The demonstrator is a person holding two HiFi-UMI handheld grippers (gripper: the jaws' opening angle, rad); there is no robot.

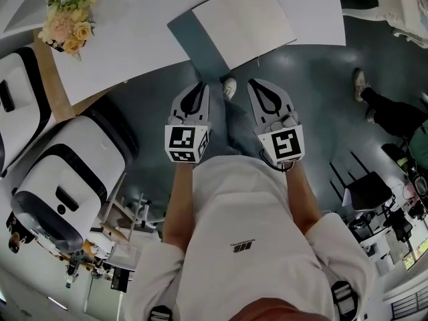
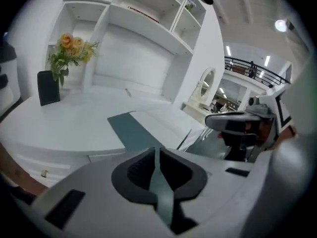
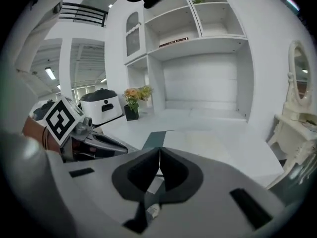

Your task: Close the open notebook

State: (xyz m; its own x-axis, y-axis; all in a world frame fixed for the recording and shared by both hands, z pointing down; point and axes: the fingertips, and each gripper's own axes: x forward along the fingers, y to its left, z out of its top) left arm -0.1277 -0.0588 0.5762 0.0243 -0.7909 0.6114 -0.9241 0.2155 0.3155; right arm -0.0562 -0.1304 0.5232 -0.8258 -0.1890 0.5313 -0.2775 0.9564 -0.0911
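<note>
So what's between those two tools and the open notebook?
Only floor and the person's shoe, per the head view; the left tool and right tool sit short of the notebook.

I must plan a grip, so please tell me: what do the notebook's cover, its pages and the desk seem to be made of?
Cover: dull teal, flat and even with no shine; likely card or coated paper, perhaps cloth.
Pages: cream, matt and plain, so paper.
Desk: white, smooth, even board; whether painted or laminated cannot be told.

White desk (image 1: 134, 45) under white shelving (image 3: 218, 21), yellow flowers (image 1: 67, 19), oval mirror (image 3: 298, 78), dark grey floor (image 1: 314, 92).
</note>
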